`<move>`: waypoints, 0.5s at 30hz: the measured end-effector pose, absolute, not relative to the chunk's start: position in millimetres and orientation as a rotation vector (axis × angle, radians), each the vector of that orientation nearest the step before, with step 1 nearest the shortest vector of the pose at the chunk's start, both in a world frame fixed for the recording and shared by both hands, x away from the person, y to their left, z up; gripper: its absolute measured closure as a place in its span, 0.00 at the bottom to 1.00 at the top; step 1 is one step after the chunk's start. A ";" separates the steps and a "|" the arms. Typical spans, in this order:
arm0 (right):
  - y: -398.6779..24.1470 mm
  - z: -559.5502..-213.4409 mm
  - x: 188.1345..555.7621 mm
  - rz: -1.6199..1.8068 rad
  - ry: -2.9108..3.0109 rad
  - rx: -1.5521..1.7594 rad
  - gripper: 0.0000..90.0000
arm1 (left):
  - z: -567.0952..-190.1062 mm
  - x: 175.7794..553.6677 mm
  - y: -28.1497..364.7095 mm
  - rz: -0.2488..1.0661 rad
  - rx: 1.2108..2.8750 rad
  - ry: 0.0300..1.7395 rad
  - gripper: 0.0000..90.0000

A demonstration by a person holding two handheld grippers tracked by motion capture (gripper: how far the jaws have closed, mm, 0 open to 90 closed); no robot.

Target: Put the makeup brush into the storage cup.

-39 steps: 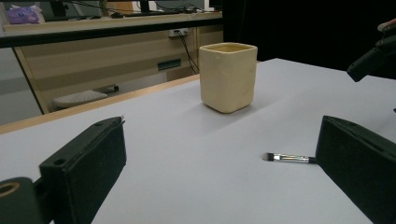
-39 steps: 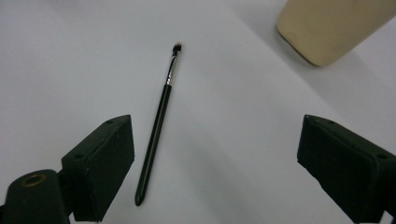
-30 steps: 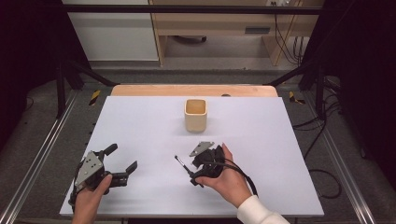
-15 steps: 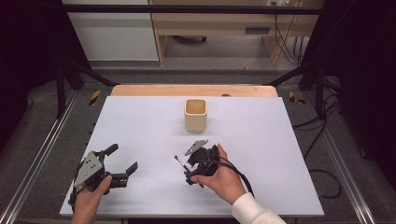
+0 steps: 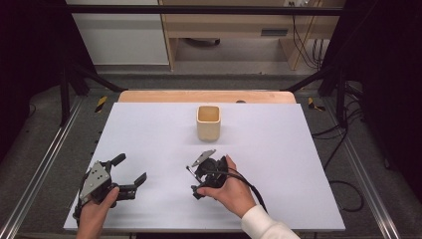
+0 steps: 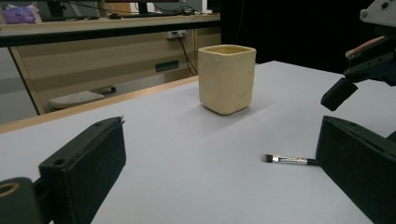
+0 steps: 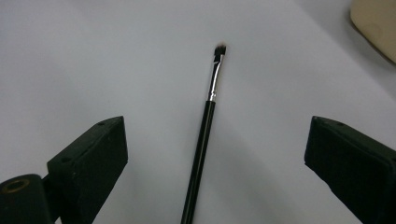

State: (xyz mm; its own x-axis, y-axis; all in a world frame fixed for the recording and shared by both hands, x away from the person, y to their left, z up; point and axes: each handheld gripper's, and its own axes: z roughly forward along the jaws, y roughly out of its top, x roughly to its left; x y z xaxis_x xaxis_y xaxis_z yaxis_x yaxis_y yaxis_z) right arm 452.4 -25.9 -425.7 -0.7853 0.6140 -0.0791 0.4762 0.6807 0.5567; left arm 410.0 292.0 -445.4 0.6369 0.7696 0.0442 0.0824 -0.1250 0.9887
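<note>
The right gripper (image 5: pixel 191 178) has edged toward the bench's near edge, fingers apart astride the brush (image 7: pixel 205 121), probably about to grasp; left gripper (image 5: pixel 130 171) idles, fingers apart.

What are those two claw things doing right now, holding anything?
Left gripper: open, holding nothing.
Right gripper: open, jaws either side of the brush lying on the table, not gripping it.
</note>
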 end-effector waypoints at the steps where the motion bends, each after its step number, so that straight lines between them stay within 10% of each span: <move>1: -23.7 -426.2 452.4 0.765 2.632 0.872 0.08 | -445.3 410.0 292.1 0.685 1.608 0.721 0.02; 15: -6.7 -427.5 455.8 0.783 2.658 0.898 0.07 | -445.9 410.4 293.8 0.685 1.609 0.728 0.02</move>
State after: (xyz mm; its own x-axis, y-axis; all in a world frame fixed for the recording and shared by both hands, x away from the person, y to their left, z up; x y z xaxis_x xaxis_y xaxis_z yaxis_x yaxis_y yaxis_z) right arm 455.8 -6.7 -427.5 -0.7864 0.6161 -0.0436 0.4942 0.6700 0.5540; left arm 410.4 293.8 -445.9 0.6327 0.7734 0.0404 0.0872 -0.1229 0.9886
